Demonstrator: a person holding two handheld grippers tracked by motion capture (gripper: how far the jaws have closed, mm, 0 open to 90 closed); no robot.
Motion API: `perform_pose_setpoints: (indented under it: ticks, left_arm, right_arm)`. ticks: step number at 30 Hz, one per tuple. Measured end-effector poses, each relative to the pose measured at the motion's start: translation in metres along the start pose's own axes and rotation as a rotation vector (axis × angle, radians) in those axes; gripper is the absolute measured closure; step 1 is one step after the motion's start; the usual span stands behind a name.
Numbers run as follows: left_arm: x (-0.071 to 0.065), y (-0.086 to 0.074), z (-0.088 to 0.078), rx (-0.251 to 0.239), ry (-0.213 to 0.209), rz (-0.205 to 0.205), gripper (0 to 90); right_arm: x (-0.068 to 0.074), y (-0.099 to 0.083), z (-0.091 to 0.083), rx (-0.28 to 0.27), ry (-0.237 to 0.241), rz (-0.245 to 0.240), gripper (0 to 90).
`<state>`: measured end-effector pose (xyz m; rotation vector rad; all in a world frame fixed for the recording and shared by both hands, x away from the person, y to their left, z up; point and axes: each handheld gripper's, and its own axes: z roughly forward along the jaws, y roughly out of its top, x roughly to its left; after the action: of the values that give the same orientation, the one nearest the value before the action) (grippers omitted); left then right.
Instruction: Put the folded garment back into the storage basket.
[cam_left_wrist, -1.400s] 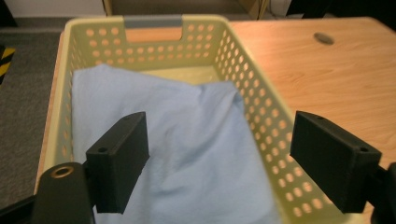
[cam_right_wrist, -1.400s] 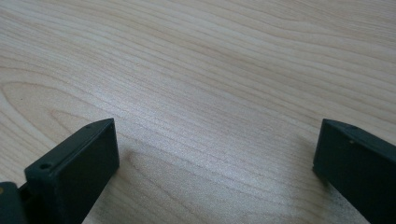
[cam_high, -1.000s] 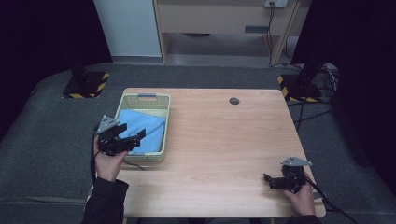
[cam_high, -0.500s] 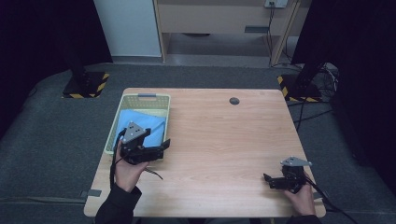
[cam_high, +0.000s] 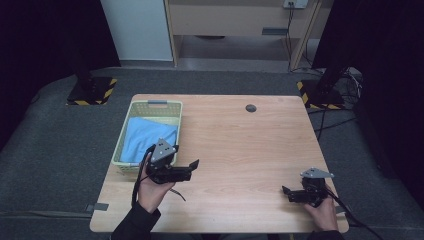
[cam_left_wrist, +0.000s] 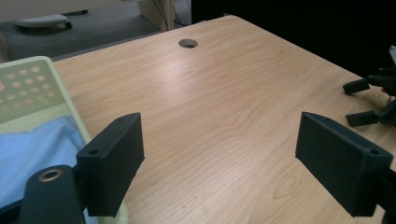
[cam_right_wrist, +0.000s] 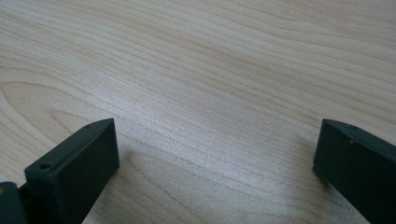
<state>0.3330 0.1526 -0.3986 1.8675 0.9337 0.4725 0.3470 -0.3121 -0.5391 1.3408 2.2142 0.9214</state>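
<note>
1. The left gripper (cam_high: 192, 167) is hovering over the wooden table (cam_high: 240, 145) just right of the pale green basket (cam_high: 150, 106), its jaws pointing toward the right side.
2. Its jaws are standing wide apart with only bare tabletop between them in the left gripper view; they have just been opening a little further and are gripping nothing.
3. The blue cloth (cam_high: 145, 140) is lying folded inside the basket, at the left of the table, filling most of its floor; in the left gripper view the cloth (cam_left_wrist: 32, 154) is showing just beside the left-hand jaw, with the basket's perforated wall (cam_left_wrist: 25, 88) behind it.
4. The right gripper (cam_high: 289, 194) is sitting low at the near right corner of the table, well apart from the basket, with jaws spread wide over bare wood and holding nothing.
5. A round cable hole (cam_high: 250, 108) is showing near the far edge of the table.
</note>
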Motion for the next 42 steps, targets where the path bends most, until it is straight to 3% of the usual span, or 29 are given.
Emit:
perform_pose_setpoints:
  ticks: [13,19,33,42]
  left_arm:
    - [-0.023,-0.013,0.019,0.016,-0.06,0.07,13.5]
    - [-0.031,-0.021,0.024,0.018,-0.059,0.1,13.4]
    - [-0.032,-0.054,0.027,0.049,-0.048,0.102,13.0]
    - [-0.032,-0.067,0.028,0.088,-0.04,0.095,11.8]
  right_arm:
    - [0.0,0.0,0.0,0.0,0.0,0.0,0.2]
    - [0.0,0.0,0.0,0.0,0.0,0.0,0.2]
    - [0.0,0.0,0.0,0.0,0.0,0.0,0.2]
    - [0.0,0.0,0.0,0.0,0.0,0.0,0.2]
